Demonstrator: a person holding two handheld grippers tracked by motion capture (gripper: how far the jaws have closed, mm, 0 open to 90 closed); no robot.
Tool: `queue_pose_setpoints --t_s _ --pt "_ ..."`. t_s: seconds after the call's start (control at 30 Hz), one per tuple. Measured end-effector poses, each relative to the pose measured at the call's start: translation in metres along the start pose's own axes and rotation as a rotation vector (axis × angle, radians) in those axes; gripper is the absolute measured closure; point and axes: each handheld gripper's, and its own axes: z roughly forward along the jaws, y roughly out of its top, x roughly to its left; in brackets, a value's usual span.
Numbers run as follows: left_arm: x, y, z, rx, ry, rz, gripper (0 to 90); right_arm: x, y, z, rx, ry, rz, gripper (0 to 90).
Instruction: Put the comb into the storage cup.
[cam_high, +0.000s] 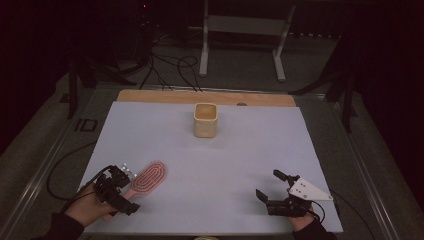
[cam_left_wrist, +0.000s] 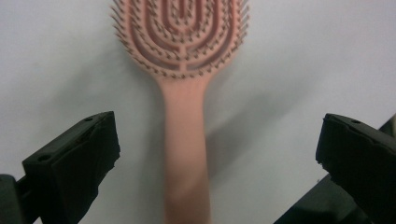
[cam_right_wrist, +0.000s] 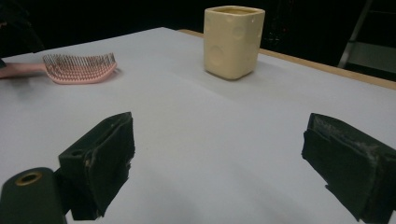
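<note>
Near the front left corner of the table: left gripper, held in a hand, jaws spread wide and nothing clamped. Between those jaws, in the left gripper view, the pink handle of the brush, clear of both pads, a gap on each side. Lying flat on the white sheet, bristles up, head pointing away from the front edge and a little to the right. Handle end perhaps under the gripper body in the high view, hard to tell in the dim light.

Toward the back edge, about the middle: cup, cream, square with round corners, upright, well apart from the brush and from both grippers.

Near the front right corner: right gripper, released too, jaws wide apart over bare sheet, nothing between them, pointing toward the left and the back. Grey three-cornered plate on top.
</note>
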Motion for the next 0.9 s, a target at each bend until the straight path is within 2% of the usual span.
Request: queue_pose_setpoints --t_s 0.1,0.4,0.5,0.57,0.6,0.77,0.83,0.9 --pt "0.002 0.002 0.003 0.011 0.009 0.007 0.3 0.0 0.0 0.0 -0.003 -0.001 0.0 8.8" --pt "0.009 0.007 0.006 0.039 -0.013 0.015 4.7 -0.001 0.0 0.0 0.004 0.0 0.004 8.8" --pt "0.011 0.007 0.005 0.042 -0.01 0.011 9.9 -0.001 0.0 -0.001 -0.003 -0.001 0.003 8.8" --pt "0.012 0.007 0.005 0.044 -0.012 0.01 17.9 0.0 0.0 0.0 0.001 0.001 0.002 8.8" --pt "0.012 0.007 0.005 0.048 -0.013 0.017 17.9 0.0 0.0 0.0 0.001 0.001 0.002 8.8" --pt "0.013 0.009 0.008 0.066 -0.011 0.023 34.2 0.0 0.0 -0.001 -0.001 0.0 -0.003 8.8" --pt "0.013 0.011 0.009 0.067 -0.002 0.02 34.5 0.0 0.0 -0.001 -0.001 -0.001 -0.005 8.8" --pt "0.012 0.012 0.01 0.068 0.001 0.017 40.2 0.0 0.0 0.0 0.002 0.001 0.004 8.8"
